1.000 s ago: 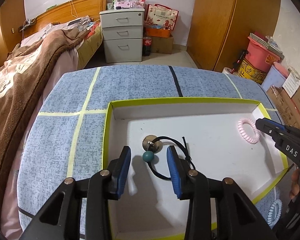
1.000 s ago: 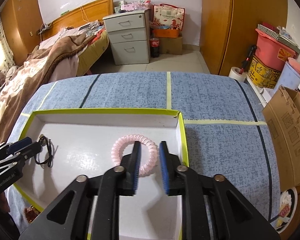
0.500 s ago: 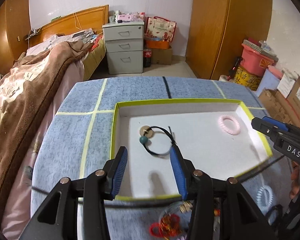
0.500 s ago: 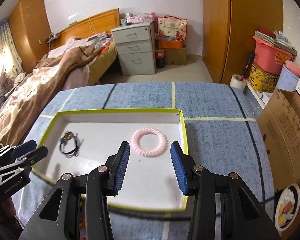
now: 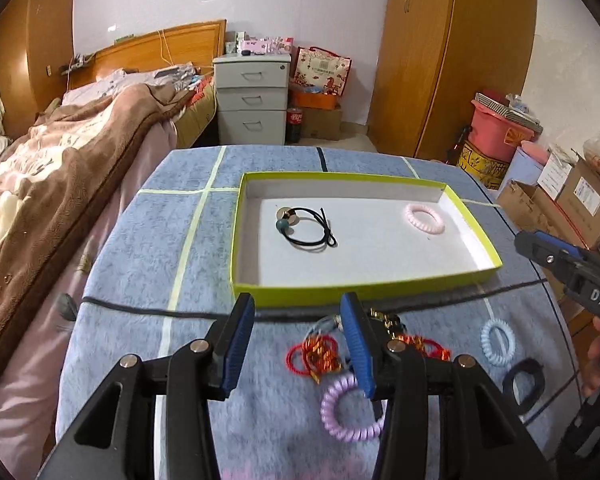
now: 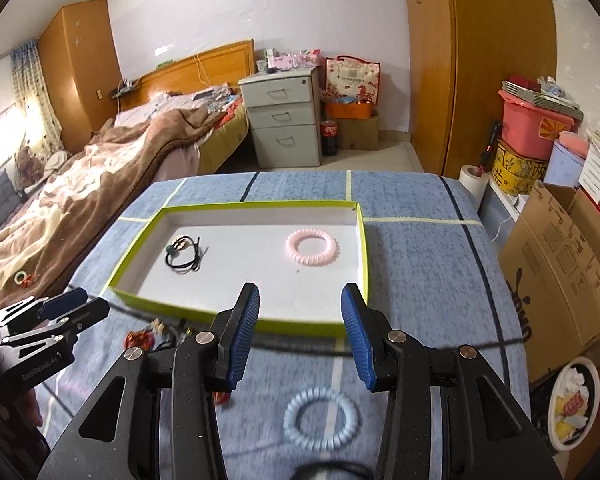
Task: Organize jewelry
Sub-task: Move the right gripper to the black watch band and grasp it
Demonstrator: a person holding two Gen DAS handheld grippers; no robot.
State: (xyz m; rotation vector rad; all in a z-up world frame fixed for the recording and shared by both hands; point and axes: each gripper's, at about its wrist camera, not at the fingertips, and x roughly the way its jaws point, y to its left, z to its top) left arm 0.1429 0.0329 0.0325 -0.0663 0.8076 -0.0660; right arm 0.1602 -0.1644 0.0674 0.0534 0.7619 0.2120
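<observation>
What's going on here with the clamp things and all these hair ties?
A person is sorting hair ties into a green-edged box using a hand-held gripper in each hand. A black hair tie and a pink coil tie already lie inside. The left gripper and right gripper are both empty, jaws having just opened, and sit on the near side of the box. Waiting on the blue cloth are a purple coil tie, a light blue coil tie and red bands.
</observation>
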